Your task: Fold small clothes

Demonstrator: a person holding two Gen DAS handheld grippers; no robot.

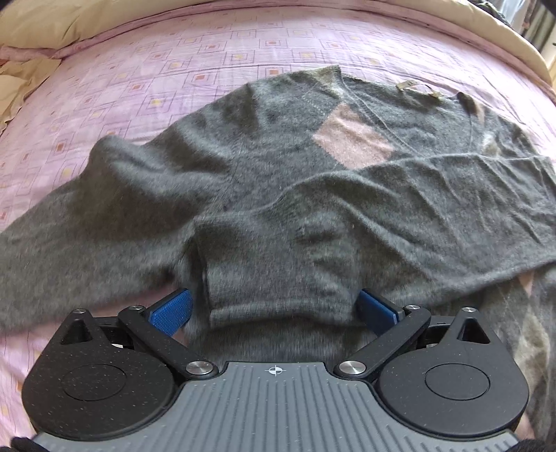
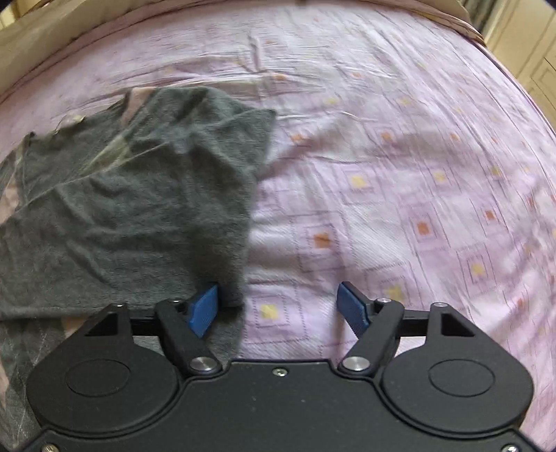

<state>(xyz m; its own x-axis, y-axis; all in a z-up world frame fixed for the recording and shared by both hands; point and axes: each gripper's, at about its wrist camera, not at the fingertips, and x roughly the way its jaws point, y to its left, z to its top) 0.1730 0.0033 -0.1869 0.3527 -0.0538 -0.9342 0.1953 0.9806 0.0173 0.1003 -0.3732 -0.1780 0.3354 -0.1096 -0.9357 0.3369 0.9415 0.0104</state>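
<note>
A grey fuzzy sweater with a pink diamond patch lies spread on the pink bedsheet. One sleeve is folded across the body, and its cuff lies between the blue pads of my left gripper, which stands wide open around it. In the right wrist view the sweater's right side covers the left half of the frame. My right gripper is open at the sweater's edge, its left pad against the grey knit and its right pad over bare sheet.
The bed's sheet carries a pattern of small squares. A beige pillow or duvet lies along the far edge. Wooden furniture stands beyond the bed at the right. Bare sheet stretches to the right of the sweater.
</note>
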